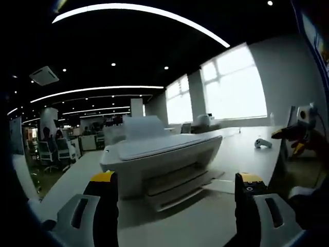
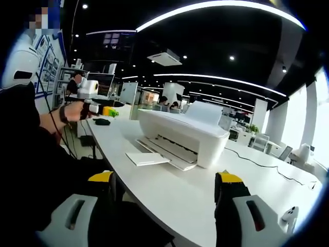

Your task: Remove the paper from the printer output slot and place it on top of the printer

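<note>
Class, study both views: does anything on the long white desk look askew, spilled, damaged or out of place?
Nothing stands out. The white inkjet printer sits square on the long white desk, and a white paper sheet lies flat at its output tray, as expected.

A long white table (image 1: 247, 149) stretches through an open-plan office under a dark ceiling with curved white light strips (image 1: 144, 10). Bright tall windows (image 1: 234, 85) line one wall, and white office chairs (image 1: 54, 152) stand farther back.
</note>
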The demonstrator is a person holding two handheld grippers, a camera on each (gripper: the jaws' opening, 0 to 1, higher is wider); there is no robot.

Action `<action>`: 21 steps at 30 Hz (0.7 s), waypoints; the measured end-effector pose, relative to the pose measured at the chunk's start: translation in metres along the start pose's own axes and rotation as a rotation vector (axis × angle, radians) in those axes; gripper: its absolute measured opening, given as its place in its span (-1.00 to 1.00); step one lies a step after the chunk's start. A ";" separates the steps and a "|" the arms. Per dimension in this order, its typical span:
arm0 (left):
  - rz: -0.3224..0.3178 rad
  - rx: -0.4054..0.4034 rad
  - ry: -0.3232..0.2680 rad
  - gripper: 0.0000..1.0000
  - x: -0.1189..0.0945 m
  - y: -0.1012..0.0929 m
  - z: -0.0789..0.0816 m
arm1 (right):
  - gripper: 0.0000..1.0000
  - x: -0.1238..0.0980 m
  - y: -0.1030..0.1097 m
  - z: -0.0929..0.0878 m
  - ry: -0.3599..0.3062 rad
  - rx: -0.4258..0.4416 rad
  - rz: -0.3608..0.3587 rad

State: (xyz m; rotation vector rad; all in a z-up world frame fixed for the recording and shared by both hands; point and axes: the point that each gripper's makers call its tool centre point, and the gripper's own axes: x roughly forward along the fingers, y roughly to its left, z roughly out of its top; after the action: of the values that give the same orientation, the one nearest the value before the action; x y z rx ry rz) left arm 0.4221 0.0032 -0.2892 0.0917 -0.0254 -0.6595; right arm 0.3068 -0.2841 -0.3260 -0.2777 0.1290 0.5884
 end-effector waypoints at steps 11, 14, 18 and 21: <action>-0.011 0.005 0.013 0.93 -0.009 -0.005 -0.004 | 0.66 -0.001 -0.008 0.000 -0.001 0.016 -0.031; -0.011 0.006 0.021 0.93 -0.012 -0.004 -0.008 | 0.67 -0.002 -0.008 -0.001 0.003 0.019 -0.033; -0.008 0.002 0.032 0.93 -0.016 -0.003 -0.014 | 0.69 -0.002 -0.009 -0.002 0.006 0.022 -0.035; -0.008 0.001 0.037 0.93 -0.019 -0.003 -0.016 | 0.72 -0.002 -0.009 -0.002 0.007 0.023 -0.034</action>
State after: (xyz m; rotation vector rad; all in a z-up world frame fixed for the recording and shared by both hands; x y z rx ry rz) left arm 0.4065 0.0138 -0.3053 0.1051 0.0105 -0.6652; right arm 0.3105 -0.2926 -0.3254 -0.2589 0.1377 0.5518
